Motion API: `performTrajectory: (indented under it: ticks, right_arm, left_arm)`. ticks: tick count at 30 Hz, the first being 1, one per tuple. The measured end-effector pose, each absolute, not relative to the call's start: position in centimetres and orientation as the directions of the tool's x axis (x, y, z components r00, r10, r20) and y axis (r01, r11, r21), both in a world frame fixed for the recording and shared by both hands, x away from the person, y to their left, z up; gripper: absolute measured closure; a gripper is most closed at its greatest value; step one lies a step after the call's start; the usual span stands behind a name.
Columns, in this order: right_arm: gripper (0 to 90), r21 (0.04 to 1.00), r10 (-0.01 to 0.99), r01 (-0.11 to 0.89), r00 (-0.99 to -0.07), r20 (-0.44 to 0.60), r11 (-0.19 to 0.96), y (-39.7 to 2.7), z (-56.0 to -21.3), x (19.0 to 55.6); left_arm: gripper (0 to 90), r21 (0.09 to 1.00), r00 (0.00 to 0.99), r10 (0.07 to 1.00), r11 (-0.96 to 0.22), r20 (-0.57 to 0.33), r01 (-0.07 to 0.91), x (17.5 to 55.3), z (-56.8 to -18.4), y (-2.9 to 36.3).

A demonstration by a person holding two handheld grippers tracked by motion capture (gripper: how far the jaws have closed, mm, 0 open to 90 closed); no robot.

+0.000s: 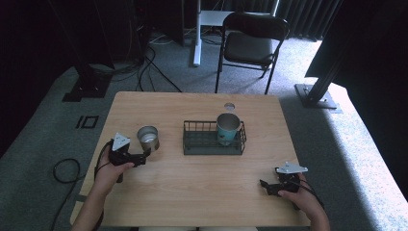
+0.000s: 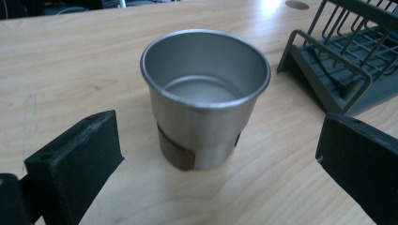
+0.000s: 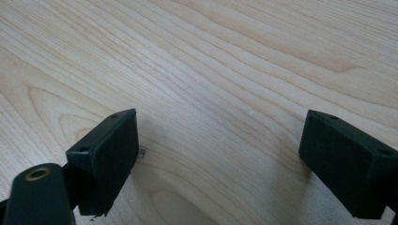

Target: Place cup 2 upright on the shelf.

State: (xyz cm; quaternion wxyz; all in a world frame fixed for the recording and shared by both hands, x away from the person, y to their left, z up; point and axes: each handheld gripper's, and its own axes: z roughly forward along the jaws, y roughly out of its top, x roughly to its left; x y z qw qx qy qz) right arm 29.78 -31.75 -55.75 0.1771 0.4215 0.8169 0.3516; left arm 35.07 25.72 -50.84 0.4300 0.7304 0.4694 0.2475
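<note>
A steel cup point(image 1: 148, 137) stands upright and empty on the wooden table point(image 1: 192, 192), left of a dark wire basket point(image 1: 211, 144). A teal cup point(image 1: 227, 128) stands inside the basket at its right end. My left gripper point(image 1: 144, 155) is open just in front of the steel cup point(image 2: 205, 93), its jaws wide to either side and short of touching it. My right gripper point(image 1: 265, 186) rests low over bare wood near the front right, open with nothing between its jaws point(image 3: 220, 154).
The basket's corner point(image 2: 338, 61) lies close to the right of the steel cup. A small round hole point(image 1: 229, 106) sits in the table's far edge. Beyond the table stand a folding chair point(image 1: 250, 43) and floor cables point(image 1: 144, 67).
</note>
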Motion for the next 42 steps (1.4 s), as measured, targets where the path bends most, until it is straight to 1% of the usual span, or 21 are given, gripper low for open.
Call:
performTrajectory:
  ticks: [23,28,31,34,39,40,41,42]
  right_arm:
    - [11.8,0.724,0.813,0.564,-0.582,0.007,0.397,-31.8,-55.8,29.8]
    - [11.8,0.724,0.813,0.564,-0.582,0.007,0.397,-31.8,-55.7,29.8]
    - [11.8,0.724,0.813,0.564,-0.582,0.007,0.397,-31.8,-55.8,29.8]
    - [11.8,0.724,0.813,0.564,-0.582,0.007,0.397,-31.8,-55.7,29.8]
    - [11.8,0.724,0.813,0.564,-0.582,0.007,0.397,-31.8,-55.7,29.8]
    - [11.8,0.724,0.813,0.564,-0.582,0.007,0.397,-31.8,-55.7,29.8]
    - [11.8,0.724,0.813,0.564,-0.582,0.008,0.397,-31.8,-55.7,29.8]
    - [11.8,0.724,0.814,0.564,-0.581,0.008,0.396,-31.8,-55.8,29.8]
  left_arm:
    - [1.0,0.885,0.438,0.899,-0.191,-0.016,0.425,38.7,-50.9,24.2]
    - [1.0,0.884,0.437,0.9,-0.208,0.005,0.418,39.2,-51.4,23.7]
    - [1.0,0.882,0.444,0.896,-0.211,0.003,0.421,39.3,-51.7,23.6]
    - [1.0,0.883,0.429,0.903,-0.203,0.002,0.422,39.8,-51.8,23.5]
    - [1.0,0.892,0.43,0.903,-0.2,0.008,0.404,40.0,-51.8,23.4]
    - [1.5,0.894,0.429,0.903,-0.206,0.017,0.398,40.0,-51.9,23.3]
    - [5.3,0.896,0.425,0.905,-0.202,0.017,0.396,40.0,-51.9,23.2]
    - [5.9,0.9,0.419,0.908,-0.196,0.016,0.39,40.0,-51.9,23.2]
